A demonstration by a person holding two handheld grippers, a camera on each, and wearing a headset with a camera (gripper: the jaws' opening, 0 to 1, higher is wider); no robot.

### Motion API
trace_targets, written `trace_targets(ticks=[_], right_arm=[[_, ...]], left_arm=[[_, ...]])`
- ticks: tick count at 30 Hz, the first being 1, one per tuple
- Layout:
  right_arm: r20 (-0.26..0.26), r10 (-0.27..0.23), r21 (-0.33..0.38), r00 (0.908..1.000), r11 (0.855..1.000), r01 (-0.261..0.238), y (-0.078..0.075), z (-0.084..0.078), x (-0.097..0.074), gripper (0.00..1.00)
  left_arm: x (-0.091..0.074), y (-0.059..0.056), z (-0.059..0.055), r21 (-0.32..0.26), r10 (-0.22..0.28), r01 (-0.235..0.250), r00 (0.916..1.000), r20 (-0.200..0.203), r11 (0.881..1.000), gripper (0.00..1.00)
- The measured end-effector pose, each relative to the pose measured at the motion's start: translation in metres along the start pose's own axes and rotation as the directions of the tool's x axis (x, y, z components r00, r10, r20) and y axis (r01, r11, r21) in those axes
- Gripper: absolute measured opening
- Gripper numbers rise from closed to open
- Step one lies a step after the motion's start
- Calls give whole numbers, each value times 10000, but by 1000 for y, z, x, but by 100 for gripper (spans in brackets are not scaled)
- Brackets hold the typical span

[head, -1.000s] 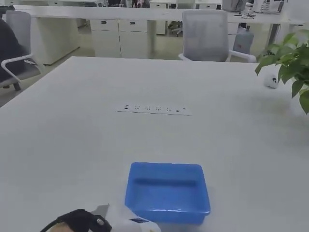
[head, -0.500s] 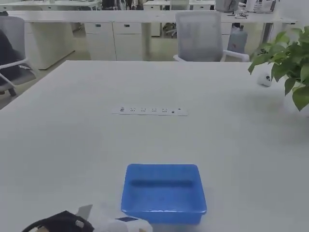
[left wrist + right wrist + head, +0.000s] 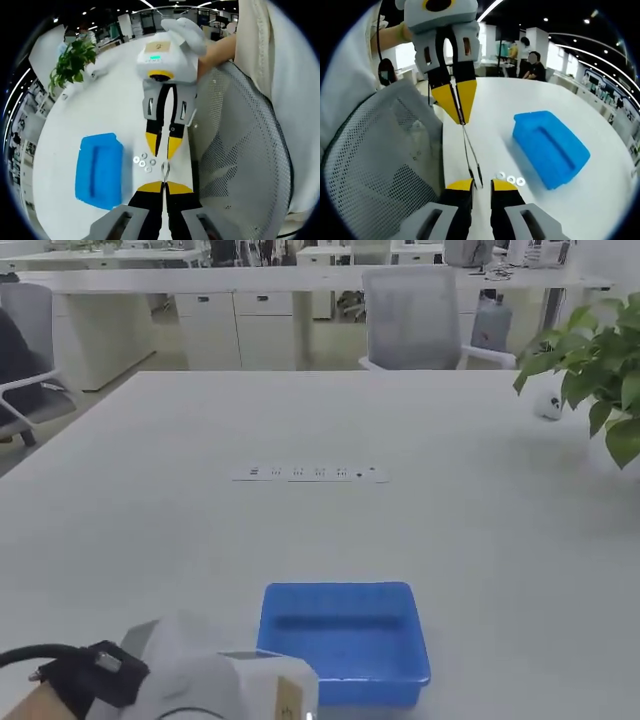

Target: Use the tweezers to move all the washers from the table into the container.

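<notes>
Pinching the tweezers (image 3: 470, 155) at one end, the left gripper (image 3: 164, 186) has its fingers closed tight on them. The right gripper (image 3: 482, 186) faces it with its fingers a little apart. The tweezers' tips lie in that gap; whether they touch a finger I cannot tell. A few washers (image 3: 511, 178) lie on the white table (image 3: 495, 100) just beside those fingers, close to its near edge. Farther in sits the blue container (image 3: 345, 640), apart from the washers.
</notes>
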State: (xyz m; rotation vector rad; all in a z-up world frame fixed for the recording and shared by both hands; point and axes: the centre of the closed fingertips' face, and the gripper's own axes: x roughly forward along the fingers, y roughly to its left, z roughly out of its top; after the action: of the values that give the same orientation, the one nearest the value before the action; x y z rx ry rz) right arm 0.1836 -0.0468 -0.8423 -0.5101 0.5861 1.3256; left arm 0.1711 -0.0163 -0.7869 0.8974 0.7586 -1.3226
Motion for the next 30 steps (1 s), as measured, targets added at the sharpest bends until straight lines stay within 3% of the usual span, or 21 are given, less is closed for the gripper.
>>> trace_targets(ticks=[6,15,24,30], right_arm=[[-20,274,-280,9996,9992,-274,9,3,2,9],[73,671,-526,9977,9964,-666,20,8,8,14],[-12,663,-423,9978,9969,-663,13,9,14,7],[265,281,-60,9993,9996,-280,-1,12,9,7]], left_arm=[[2,-5,19,53,-246,244,9984,507,9997,0],[5,-7,26,99,-326,320,9970,700,9994,0],[4,-5,30,367,-303,281,9976,615,9989,0],[2,7,33,498,-195,165,9981,592,9986,0]])
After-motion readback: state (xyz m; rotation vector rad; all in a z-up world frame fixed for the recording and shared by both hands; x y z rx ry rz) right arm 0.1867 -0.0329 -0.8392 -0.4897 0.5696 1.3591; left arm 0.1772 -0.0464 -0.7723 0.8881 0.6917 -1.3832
